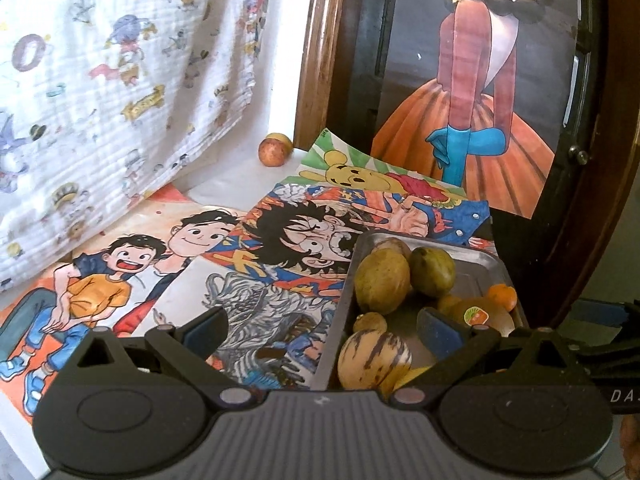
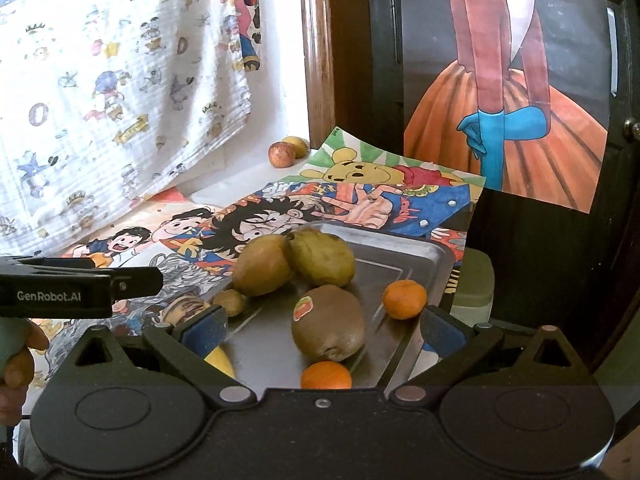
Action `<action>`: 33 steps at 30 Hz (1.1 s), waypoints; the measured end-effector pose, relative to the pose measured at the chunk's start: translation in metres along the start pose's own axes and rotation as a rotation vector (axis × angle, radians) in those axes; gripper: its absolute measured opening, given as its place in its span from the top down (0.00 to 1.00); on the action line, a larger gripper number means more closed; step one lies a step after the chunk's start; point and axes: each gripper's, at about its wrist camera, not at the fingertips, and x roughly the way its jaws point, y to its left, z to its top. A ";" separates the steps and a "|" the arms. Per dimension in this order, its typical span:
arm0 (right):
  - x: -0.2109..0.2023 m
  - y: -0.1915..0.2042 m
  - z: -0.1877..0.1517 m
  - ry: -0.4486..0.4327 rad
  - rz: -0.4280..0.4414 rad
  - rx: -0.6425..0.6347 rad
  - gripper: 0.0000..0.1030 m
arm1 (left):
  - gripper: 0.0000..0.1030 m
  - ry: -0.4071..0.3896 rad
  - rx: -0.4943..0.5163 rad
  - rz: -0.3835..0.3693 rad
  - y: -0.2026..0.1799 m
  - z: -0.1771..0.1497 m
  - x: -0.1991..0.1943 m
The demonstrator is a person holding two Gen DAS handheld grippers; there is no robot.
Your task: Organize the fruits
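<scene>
While both tools hover over the work surface, neither has hold of anything: the left gripper point(image 1: 322, 326) stands wide open above the drawings point(image 1: 248, 248), and the right gripper point(image 2: 322, 326) stands wide open above the metal tray point(image 2: 400, 256). Inside the tray lie two green-brown fruits point(image 2: 320, 258), a stickered kiwi point(image 2: 328, 322), a striped melon point(image 1: 374, 360) and two oranges point(image 2: 405, 299). Well apart, by the wooden frame point(image 2: 316, 52), sits a reddish fruit point(image 2: 281, 154) touching a yellowish one point(image 2: 298, 145).

Cartoon-print white cloth point(image 1: 120, 80) hanging left, wooden door frame point(image 2: 318, 52), dark door point(image 2: 560, 240) bearing painted poster point(image 1: 480, 92)
</scene>
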 end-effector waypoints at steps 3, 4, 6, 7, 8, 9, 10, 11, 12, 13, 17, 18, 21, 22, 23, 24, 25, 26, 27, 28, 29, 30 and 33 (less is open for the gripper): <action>-0.005 0.005 -0.003 -0.003 -0.006 0.004 0.01 | 0.01 -0.012 -0.005 0.005 0.005 -0.003 -0.007; -0.006 0.007 -0.004 -0.005 -0.008 0.005 0.01 | 0.01 -0.016 -0.009 0.007 0.006 -0.005 -0.009; -0.009 0.011 -0.006 -0.008 -0.010 0.005 0.01 | 0.01 -0.021 -0.019 0.010 0.010 -0.007 -0.012; -0.010 0.013 -0.007 -0.012 -0.011 0.005 0.01 | 0.01 -0.024 -0.021 0.012 0.012 -0.009 -0.014; -0.012 0.014 -0.009 -0.018 -0.012 0.005 0.01 | 0.01 -0.028 -0.022 0.013 0.014 -0.011 -0.015; -0.013 0.016 -0.011 -0.023 -0.014 0.007 0.01 | 0.01 -0.032 -0.023 0.015 0.016 -0.013 -0.017; -0.015 0.019 -0.012 -0.026 -0.018 0.010 0.01 | 0.01 -0.035 -0.027 0.019 0.018 -0.014 -0.020; -0.017 0.022 -0.014 -0.029 -0.019 0.010 0.01 | 0.01 -0.039 -0.034 0.021 0.020 -0.016 -0.022; -0.020 0.025 -0.015 -0.037 -0.018 0.009 0.01 | 0.01 -0.046 -0.039 0.019 0.022 -0.018 -0.026; -0.023 0.027 -0.016 -0.047 -0.016 0.007 0.01 | 0.01 -0.052 -0.042 0.017 0.024 -0.020 -0.029; -0.037 0.036 -0.022 -0.080 -0.020 0.009 0.01 | 0.01 -0.076 -0.036 0.030 0.029 -0.028 -0.043; -0.041 0.038 -0.024 -0.087 -0.020 0.013 0.01 | 0.01 -0.080 -0.035 0.031 0.030 -0.030 -0.046; -0.050 0.044 -0.030 -0.097 -0.026 0.019 0.01 | 0.01 -0.085 -0.037 0.033 0.033 -0.036 -0.054; -0.052 0.045 -0.031 -0.100 -0.027 0.018 0.01 | 0.01 -0.086 -0.038 0.033 0.035 -0.038 -0.057; -0.055 0.048 -0.033 -0.105 -0.030 0.015 0.01 | 0.01 -0.088 -0.039 0.035 0.036 -0.041 -0.059; -0.057 0.051 -0.035 -0.111 -0.033 0.012 0.01 | 0.01 -0.090 -0.040 0.037 0.038 -0.043 -0.061; -0.059 0.054 -0.038 -0.118 -0.037 0.007 0.01 | 0.01 -0.092 -0.039 0.039 0.039 -0.045 -0.063; -0.060 0.056 -0.040 -0.123 -0.039 0.004 0.01 | 0.01 -0.093 -0.038 0.042 0.040 -0.047 -0.065; -0.062 0.058 -0.042 -0.127 -0.040 0.000 0.01 | 0.01 -0.095 -0.037 0.044 0.042 -0.050 -0.067; -0.063 0.061 -0.044 -0.131 -0.041 -0.006 0.01 | 0.01 -0.096 -0.035 0.045 0.043 -0.051 -0.069; -0.064 0.063 -0.047 -0.134 -0.043 -0.012 0.01 | 0.01 -0.097 -0.034 0.047 0.044 -0.053 -0.070; -0.065 0.066 -0.049 -0.138 -0.047 -0.019 0.01 | 0.01 -0.098 -0.034 0.049 0.045 -0.055 -0.072; -0.066 0.072 -0.056 -0.147 -0.056 -0.035 0.01 | 0.01 -0.099 -0.034 0.053 0.049 -0.060 -0.074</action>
